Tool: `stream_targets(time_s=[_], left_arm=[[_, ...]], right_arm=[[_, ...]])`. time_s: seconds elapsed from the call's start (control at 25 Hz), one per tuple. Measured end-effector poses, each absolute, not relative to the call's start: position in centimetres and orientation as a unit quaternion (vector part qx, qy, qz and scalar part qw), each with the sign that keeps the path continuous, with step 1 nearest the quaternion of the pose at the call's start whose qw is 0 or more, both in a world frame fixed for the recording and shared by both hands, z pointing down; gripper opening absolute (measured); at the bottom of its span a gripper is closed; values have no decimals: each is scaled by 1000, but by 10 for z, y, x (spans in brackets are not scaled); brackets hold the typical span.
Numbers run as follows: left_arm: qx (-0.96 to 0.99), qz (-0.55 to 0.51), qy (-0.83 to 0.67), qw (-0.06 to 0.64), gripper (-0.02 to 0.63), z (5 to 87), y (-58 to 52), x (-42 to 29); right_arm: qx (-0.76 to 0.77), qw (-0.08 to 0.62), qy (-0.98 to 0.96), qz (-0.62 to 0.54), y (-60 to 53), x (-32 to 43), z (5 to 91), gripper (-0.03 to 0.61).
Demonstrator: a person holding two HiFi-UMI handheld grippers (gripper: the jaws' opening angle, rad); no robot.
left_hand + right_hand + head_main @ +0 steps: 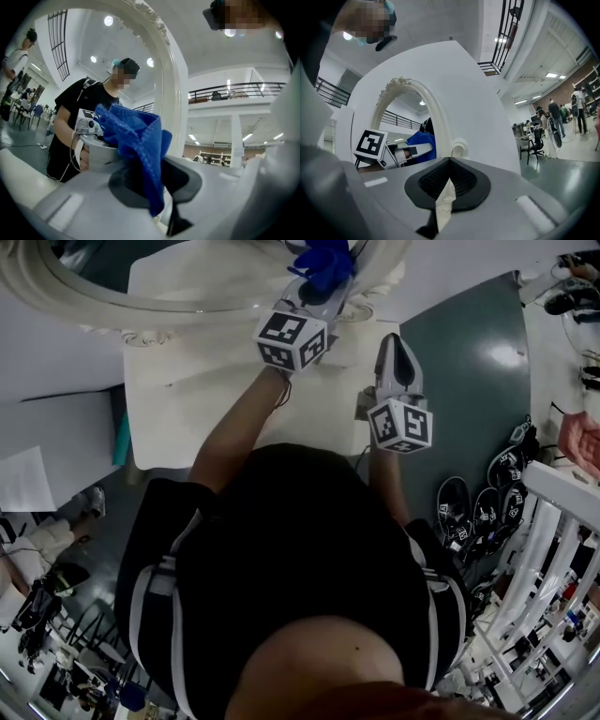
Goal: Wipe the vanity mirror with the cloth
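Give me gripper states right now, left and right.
Left gripper: jaws shut on the blue cloth.
Right gripper: jaws shut, tips together, nothing visibly held.

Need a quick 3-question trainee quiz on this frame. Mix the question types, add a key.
1. What is clamped in the left gripper?
A) a blue cloth
B) a yellow sponge
C) nothing

2. True or false: the right gripper also grips a cloth.

3. Fill in: the ornate frame of the vanity mirror is ____ in colour.

Key
1. A
2. False: its jaws are together, with nothing between them.
3. white
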State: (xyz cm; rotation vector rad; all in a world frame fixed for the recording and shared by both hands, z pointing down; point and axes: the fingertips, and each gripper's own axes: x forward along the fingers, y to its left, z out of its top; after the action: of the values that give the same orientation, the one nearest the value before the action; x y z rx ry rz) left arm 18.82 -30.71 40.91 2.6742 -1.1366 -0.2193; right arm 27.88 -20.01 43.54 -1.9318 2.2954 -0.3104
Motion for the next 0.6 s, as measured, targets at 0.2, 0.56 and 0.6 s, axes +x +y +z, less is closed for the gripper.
stream_targets(time_s=[0.2,0.56,0.6], left_arm=[[913,-95,-382,108,60,385,-293,155],[914,-95,-384,90,60,372,-269,146],[913,-94,-386,90,60,372,-266,141]], right_arm=[[-631,64,767,-96,-195,243,429,0],[-618,65,778,-91,-187,230,417,0],[-616,64,780,-90,-186,226,415,0]])
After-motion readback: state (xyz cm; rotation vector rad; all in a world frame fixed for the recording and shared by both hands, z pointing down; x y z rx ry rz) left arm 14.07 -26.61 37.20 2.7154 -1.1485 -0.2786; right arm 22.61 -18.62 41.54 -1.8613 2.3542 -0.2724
